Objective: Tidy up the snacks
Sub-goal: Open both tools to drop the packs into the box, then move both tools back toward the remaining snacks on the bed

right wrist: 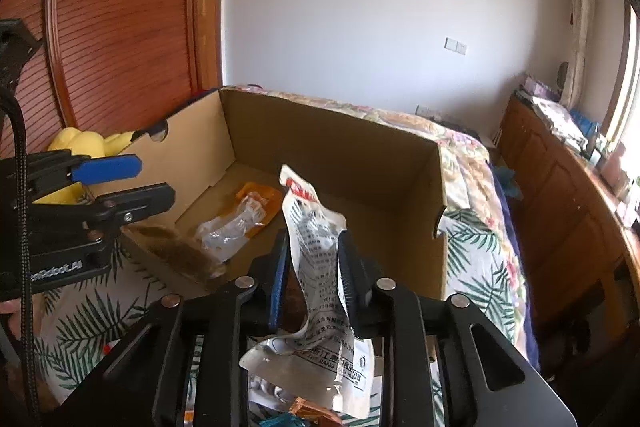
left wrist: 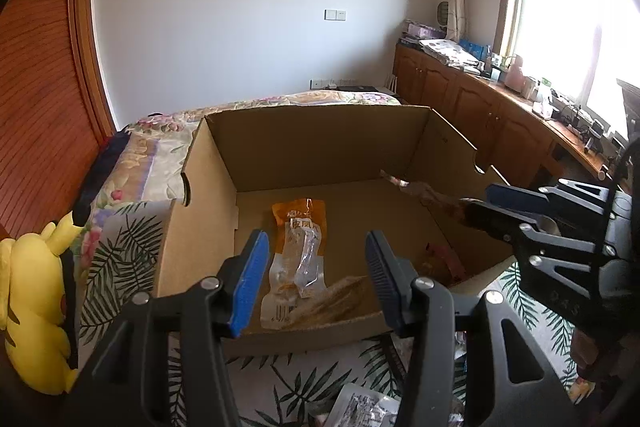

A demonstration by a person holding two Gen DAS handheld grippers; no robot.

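We are in a bedroom: a white wall ahead, a reddish slatted wooden door on one side, a bright window above a run of wooden cabinets (left wrist: 472, 107) cluttered with small things on the other. The working surface is a bed with a floral and palm-leaf bedspread (left wrist: 124, 251), and on it sits an open cardboard box (left wrist: 304, 143) with its top flaps gone, which we take to be the place the snacks go. A yellow plush toy (left wrist: 36, 307) lies beside the box on its outer side.

Inside the box an orange-and-clear snack packet (left wrist: 298, 255) lies flat on the floor, with a brownish packet (left wrist: 340, 301) against the near wall and something reddish in the near corner that we cannot identify.

Our left gripper (left wrist: 316, 283) hovers over the box's near edge with its jaws moderately apart and nothing between them, so it looks to have finished with its load there.

Our right gripper (right wrist: 314, 267) reaches over the box from the other side with a crumpled white printed snack packet (right wrist: 316, 247) standing up between its jaws. The gap is narrow and the pads seem slack on the packet, barely pinching it, so we judge this is the release over the box. More loose packets (right wrist: 312, 399) lie on the bedspread beneath this gripper, outside the box, waiting to be sorted.
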